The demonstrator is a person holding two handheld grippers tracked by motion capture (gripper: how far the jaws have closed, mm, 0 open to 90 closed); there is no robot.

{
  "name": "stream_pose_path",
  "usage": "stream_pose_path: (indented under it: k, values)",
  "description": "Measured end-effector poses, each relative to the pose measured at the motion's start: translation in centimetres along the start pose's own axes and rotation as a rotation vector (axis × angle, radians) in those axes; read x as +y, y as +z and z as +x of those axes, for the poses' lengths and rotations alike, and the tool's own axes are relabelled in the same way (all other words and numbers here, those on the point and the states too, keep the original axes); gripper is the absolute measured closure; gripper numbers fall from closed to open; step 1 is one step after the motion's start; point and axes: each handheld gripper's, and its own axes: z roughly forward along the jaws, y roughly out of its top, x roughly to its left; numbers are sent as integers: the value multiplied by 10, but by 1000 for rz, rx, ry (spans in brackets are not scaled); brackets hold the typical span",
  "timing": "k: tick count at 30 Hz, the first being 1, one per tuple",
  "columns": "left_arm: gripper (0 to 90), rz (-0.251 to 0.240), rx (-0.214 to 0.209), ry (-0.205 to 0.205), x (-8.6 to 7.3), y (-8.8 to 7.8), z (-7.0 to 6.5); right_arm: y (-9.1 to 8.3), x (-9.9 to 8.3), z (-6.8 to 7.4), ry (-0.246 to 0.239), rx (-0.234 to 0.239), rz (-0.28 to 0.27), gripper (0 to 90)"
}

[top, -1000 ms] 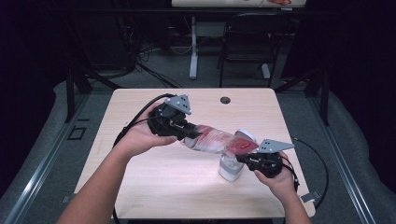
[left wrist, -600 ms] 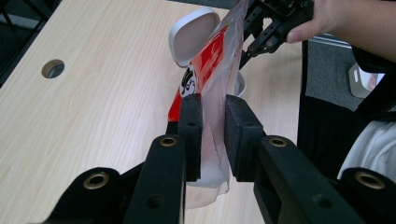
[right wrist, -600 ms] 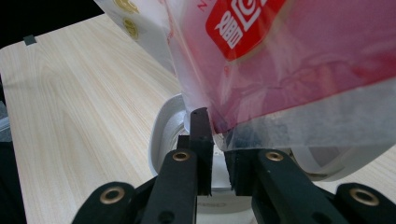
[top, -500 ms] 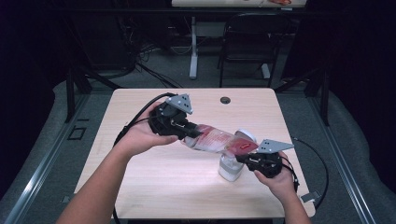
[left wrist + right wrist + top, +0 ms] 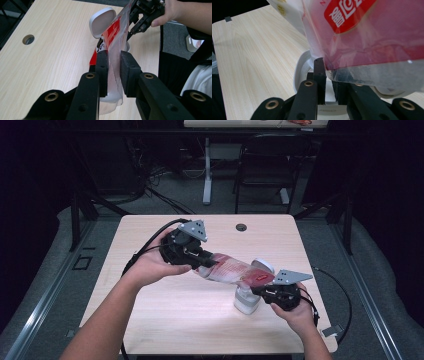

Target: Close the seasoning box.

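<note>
Two claws pinch a clear bag (image 5: 232, 269); its red label (image 5: 345, 13) bears white characters.

Your left gripper (image 5: 114, 72) rises from the near edge, its two black jaws closed on the lower part of a clear plastic bag (image 5: 113, 41) with red printing. The bag runs up and away from the jaws toward the far right, where your right hand (image 5: 172, 11) holds the right gripper (image 5: 130, 31); its jaw tips meet the bag's far edge. Behind the bag, a white container (image 5: 103, 21) with a rounded rim stands on the pale wooden worktop (image 5: 50, 57), partly hidden by the film. At far left, a round hole (image 5: 28, 39) is cut through the worktop. A white garment (image 5: 197, 82) lies near right.
</note>
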Motion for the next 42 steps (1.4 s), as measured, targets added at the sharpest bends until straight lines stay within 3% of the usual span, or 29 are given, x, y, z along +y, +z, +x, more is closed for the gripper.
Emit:
stream_pose_path:
  k: [42]
  values:
    - [781,-14,-10,21,9,3,-4,-3,-2,-4,15,-15,-12,821]
